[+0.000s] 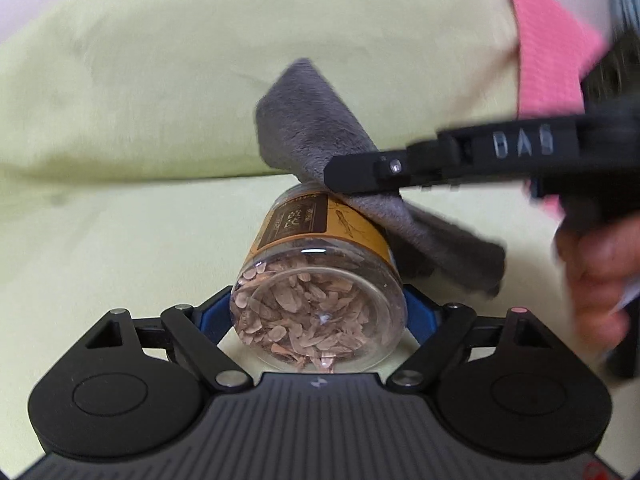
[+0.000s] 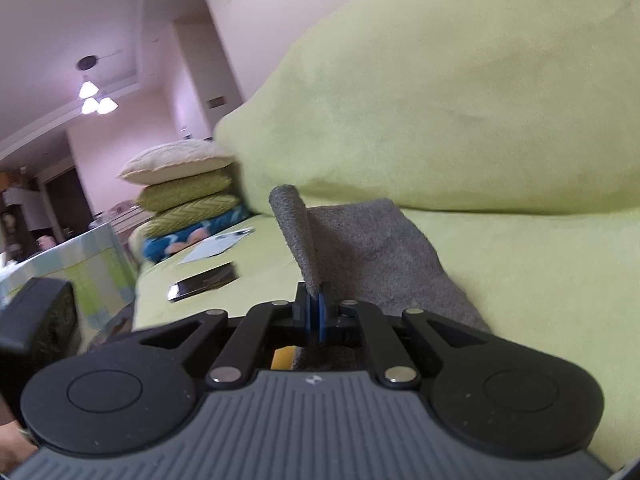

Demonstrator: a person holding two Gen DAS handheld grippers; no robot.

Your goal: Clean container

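Note:
A clear jar [image 1: 320,304] with an orange-brown label and dried slices inside lies on its side, bottom toward the left wrist camera. My left gripper [image 1: 316,314] is shut on it, a blue pad [image 1: 210,316] pressing each side. A grey cloth [image 1: 308,128] is draped over the jar's far upper side. My right gripper [image 1: 340,176] comes in from the right and pinches that cloth. In the right wrist view the right gripper [image 2: 315,312] is shut on a fold of the grey cloth [image 2: 384,248]. A sliver of the jar's yellow label [image 2: 282,358] shows below the fingers.
A lime-green sofa seat [image 2: 540,280] and back cushion [image 2: 440,100] surround the work. To the left lie a phone [image 2: 204,282], a paper [image 2: 216,246] and stacked pillows [image 2: 184,192]. A pink fabric [image 1: 548,52] and a person's hand [image 1: 592,272] are at the right.

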